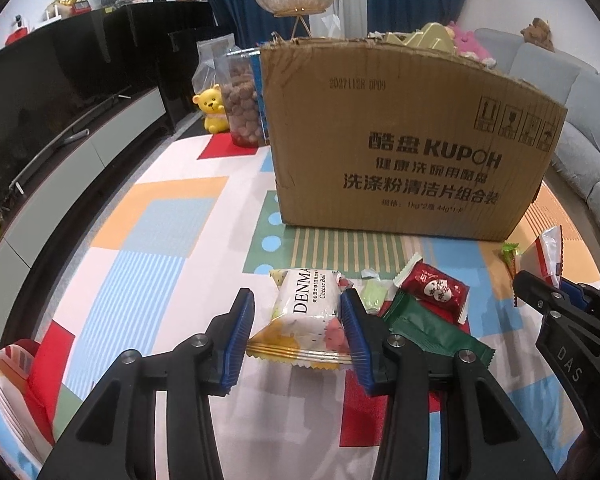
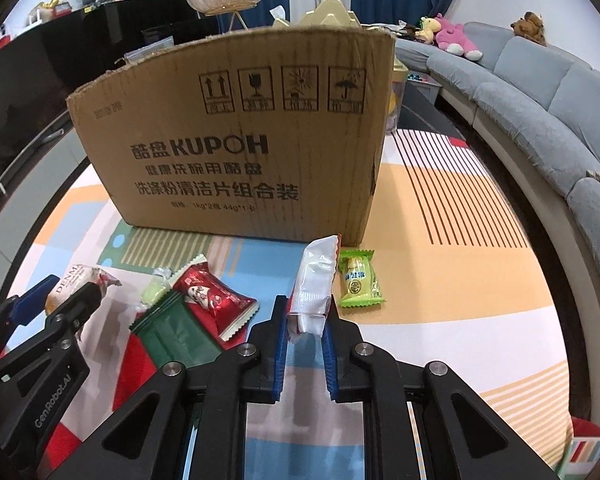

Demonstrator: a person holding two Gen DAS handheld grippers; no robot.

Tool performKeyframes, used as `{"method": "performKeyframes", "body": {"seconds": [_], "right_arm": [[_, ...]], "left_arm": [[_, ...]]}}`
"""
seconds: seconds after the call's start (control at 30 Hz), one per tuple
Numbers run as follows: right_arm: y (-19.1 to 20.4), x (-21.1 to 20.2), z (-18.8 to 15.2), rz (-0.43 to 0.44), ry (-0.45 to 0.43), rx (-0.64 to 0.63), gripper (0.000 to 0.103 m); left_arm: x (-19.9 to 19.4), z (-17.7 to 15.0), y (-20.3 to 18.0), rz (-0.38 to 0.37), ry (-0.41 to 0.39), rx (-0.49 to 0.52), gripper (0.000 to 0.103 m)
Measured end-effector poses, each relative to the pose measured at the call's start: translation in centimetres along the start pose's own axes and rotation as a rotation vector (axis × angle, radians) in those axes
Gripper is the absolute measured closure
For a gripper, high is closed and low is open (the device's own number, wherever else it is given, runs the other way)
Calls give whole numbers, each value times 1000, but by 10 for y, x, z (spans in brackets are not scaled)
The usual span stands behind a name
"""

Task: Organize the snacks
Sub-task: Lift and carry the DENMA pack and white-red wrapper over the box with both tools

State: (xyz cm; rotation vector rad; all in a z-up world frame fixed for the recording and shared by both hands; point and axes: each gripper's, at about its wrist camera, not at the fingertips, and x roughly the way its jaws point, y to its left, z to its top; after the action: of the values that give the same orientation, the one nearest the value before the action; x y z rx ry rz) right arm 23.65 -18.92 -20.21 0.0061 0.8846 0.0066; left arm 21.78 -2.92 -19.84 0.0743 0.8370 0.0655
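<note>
Jaws clamped both sides: left gripper (image 1: 298,328) on cheese ball pack (image 1: 308,316), right gripper (image 2: 305,320) on white packet (image 2: 314,284). Both lifted over patterned mat (image 2: 440,280), red packet (image 2: 210,296), green packet (image 2: 172,330), cardboard box (image 2: 236,140) behind.

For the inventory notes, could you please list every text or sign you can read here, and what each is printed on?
"酷盘 KUPOH": cardboard box
"洗涤粉清洁片组合装": same box, lower line
"20271128 DP09": box, upper corner, faint
Four handling pictograms (arrows up, glass, sun, umbrella): box; captions beneath unreadable
"DENMA", "Cheese Ball": white snack packet in the left gripper
"GenRobot.AI": left gripper's body
"DAS": right gripper's body
Red packet, green candy: print unreadable
</note>
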Motion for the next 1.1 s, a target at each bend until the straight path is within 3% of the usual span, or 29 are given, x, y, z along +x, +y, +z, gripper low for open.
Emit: {"method": "performKeyframes", "body": {"seconds": [0.4,0.7,1.1], "right_arm": [[-3,-23,9,13,-45,4,86],[3,-37,11,31,-62,-21,86],[5,-51,26,30,-85,-46,86]], "left_arm": [[-20,9,3,2,-43,-3,59],[-11,11,15,20,27,-37,59],[-22,32,20,14,-11,-58,59]]}}
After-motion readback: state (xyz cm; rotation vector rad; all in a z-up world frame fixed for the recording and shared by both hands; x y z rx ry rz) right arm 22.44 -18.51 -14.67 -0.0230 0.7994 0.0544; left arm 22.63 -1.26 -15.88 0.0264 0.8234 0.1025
